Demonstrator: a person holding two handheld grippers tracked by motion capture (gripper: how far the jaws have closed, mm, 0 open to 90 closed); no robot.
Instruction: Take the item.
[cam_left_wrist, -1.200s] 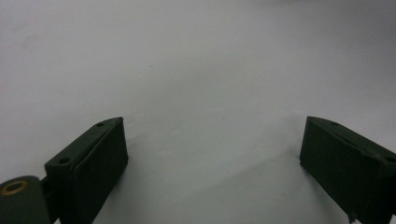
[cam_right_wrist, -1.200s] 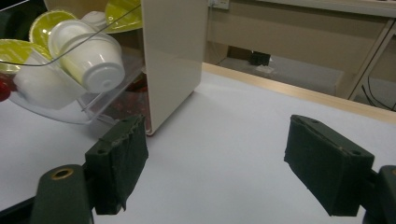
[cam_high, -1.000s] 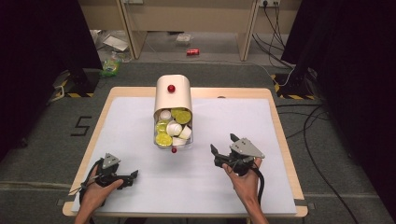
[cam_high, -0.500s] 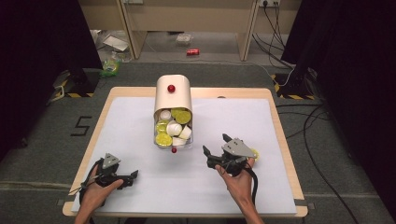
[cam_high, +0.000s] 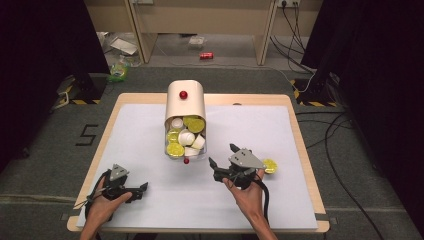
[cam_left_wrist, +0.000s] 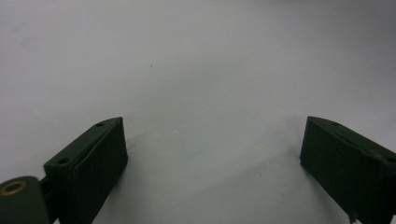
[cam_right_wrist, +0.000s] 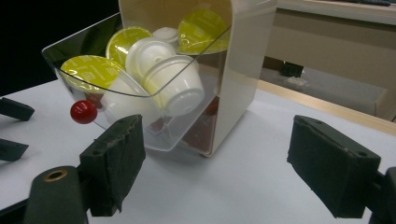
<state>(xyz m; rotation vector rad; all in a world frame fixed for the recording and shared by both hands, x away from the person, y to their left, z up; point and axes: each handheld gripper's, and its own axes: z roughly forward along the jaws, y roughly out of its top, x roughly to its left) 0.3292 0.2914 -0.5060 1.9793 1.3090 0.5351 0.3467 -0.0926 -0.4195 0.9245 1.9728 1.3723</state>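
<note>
both tongs, left (cam_high: 142, 189) and right (cam_high: 220, 156), spread wide on bare mat (cam_high: 150, 130) beside pulled-out capsule drawer (cam_high: 185, 140)

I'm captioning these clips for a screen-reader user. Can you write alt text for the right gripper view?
A cream dispenser with an open clear drawer full of coffee capsules, white cups with yellow-green lids, stands on a white table just ahead of the right tongs, whose black jaws are spread wide and empty. A red knob sticks out of the drawer's front.
</note>
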